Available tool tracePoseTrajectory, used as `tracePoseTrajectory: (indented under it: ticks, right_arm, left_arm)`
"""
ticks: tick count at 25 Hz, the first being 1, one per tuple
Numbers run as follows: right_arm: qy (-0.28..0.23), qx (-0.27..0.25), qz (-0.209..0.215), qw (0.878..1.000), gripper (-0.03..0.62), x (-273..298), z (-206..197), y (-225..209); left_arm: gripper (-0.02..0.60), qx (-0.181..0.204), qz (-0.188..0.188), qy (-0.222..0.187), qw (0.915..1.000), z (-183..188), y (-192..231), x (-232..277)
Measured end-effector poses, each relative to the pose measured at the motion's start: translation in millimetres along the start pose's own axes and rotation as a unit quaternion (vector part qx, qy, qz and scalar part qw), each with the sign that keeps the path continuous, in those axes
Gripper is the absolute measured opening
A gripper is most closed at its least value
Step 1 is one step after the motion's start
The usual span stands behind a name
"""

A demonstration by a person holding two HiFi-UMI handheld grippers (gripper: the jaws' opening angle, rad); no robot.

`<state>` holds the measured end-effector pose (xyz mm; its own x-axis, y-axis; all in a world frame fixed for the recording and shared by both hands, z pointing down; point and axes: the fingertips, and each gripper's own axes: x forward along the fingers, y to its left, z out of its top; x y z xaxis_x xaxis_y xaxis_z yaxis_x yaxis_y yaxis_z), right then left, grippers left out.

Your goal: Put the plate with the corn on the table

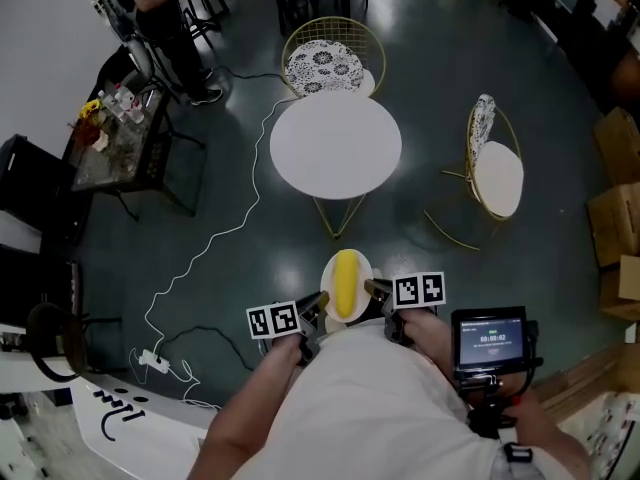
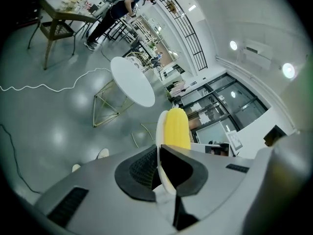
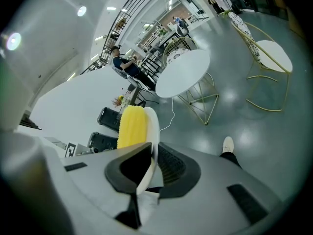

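plate in hand, not at the table yet

clamped on the plate rim with the left gripper, edge pinched between both pads. same on the opposite rim with the right gripper, shut on the edge. carrying the plate between the two, close to the body, looks roughly level. corn on top, lengthways, just past the jaw tips. only floor under both grippers, a shoe below the right one. round white table well ahead of both grippers, apart from the plate. one chair beyond the table, another ahead-right of the right gripper.

judged from this: grasp and lift done. left: carry forward to the table, lower onto the top, open both sides.
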<state>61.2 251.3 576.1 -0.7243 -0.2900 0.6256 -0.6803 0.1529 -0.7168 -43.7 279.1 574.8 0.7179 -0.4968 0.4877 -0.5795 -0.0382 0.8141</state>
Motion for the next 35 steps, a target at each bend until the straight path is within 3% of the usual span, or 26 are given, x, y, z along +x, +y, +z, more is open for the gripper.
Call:
tracePoseTrajectory:
  ticks: [21,35]
  right_arm:
    - [0.036,-0.015,0.026,0.999,0.048,36.1,-4.8,36.9]
    - [0.066,-0.031,0.040,0.997,0.048,100.2,70.4,54.3]
  left_arm:
    - [0.029,-0.031,0.015,-0.041,0.9986,10.3,26.5,-40.4]
    - [0.029,-0.058,0.036,-0.066,0.9955,95.8,59.9,-33.2]
